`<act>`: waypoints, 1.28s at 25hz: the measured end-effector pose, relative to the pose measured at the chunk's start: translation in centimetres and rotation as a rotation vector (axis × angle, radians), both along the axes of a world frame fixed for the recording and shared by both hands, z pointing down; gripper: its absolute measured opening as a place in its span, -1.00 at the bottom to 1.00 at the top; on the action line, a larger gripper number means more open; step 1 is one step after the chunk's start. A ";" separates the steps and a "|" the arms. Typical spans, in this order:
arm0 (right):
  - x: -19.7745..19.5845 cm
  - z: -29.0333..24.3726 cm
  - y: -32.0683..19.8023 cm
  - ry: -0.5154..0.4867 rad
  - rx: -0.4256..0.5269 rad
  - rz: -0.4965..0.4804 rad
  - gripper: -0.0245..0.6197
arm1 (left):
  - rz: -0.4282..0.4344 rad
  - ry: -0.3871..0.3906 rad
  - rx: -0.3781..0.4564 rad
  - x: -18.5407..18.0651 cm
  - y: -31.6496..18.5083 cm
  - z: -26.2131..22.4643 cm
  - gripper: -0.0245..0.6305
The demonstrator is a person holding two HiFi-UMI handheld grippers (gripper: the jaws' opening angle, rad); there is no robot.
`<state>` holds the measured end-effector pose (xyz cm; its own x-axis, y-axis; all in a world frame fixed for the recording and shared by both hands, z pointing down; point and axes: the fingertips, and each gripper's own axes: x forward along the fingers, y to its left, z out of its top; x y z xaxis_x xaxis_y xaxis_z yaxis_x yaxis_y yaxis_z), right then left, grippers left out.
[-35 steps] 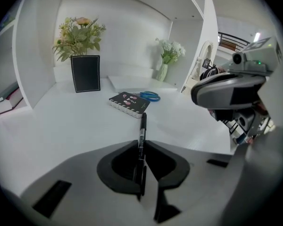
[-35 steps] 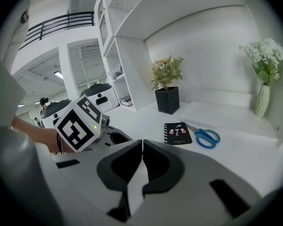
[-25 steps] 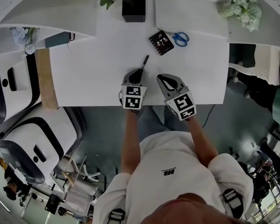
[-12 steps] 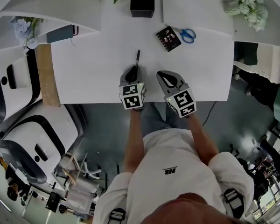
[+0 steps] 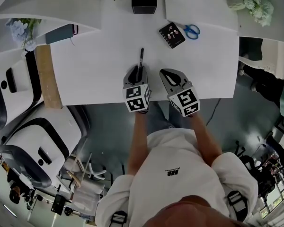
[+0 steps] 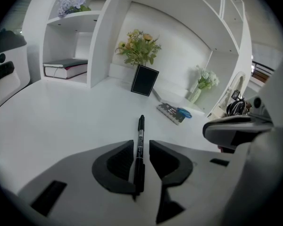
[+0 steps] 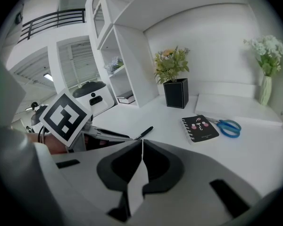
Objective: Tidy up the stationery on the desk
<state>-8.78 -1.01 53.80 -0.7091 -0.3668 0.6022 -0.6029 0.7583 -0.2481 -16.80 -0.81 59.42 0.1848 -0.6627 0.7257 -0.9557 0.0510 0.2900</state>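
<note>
Black pen (image 6: 141, 125) clamped by left gripper (image 6: 141, 145), grip only made out in left gripper view; right gripper (image 7: 142, 144) closed, empty.

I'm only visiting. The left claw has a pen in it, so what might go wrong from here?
1. The left claw pinches the thin pen along its length, so it might twist or slip out.
2. The pen's front end sticks out past the claw and may jab the desk or nudge the notebook and scissors if swung that way.
3. The shut, empty right claw sits close beside the left, so they might bump.
</note>
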 end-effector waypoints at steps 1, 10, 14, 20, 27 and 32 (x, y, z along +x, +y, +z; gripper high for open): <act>0.0 0.0 0.0 0.000 0.000 0.003 -0.93 | 0.008 -0.007 0.000 0.0 0.1 -0.1 -0.93; 0.0 -0.3 -0.2 0.000 0.014 0.028 -0.93 | 0.083 -0.063 0.036 -0.1 0.0 -1.8 -0.93; 1.0 -0.1 -1.5 0.019 0.042 0.049 -0.93 | 0.149 -0.070 0.075 0.7 -0.5 -2.9 -0.93; 3.9 0.7 -4.9 0.068 0.090 0.105 -0.93 | 0.223 -0.063 0.126 2.0 -1.7 -4.2 -0.93; 6.3 2.8 -9.1 0.126 0.129 0.148 -0.93 | 0.295 -0.054 0.156 3.5 -3.1 -4.7 -0.93; 6.4 3.3 -11.8 0.151 0.156 0.132 -0.93 | 0.313 -0.074 0.155 3.6 -3.5 -4.8 -0.93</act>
<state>-2.36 -12.81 57.15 -0.5554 -0.5469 0.6264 -0.7206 0.6925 -0.0343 -13.15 -4.35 54.57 0.3475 -0.6853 0.6400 -0.9365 -0.2872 0.2010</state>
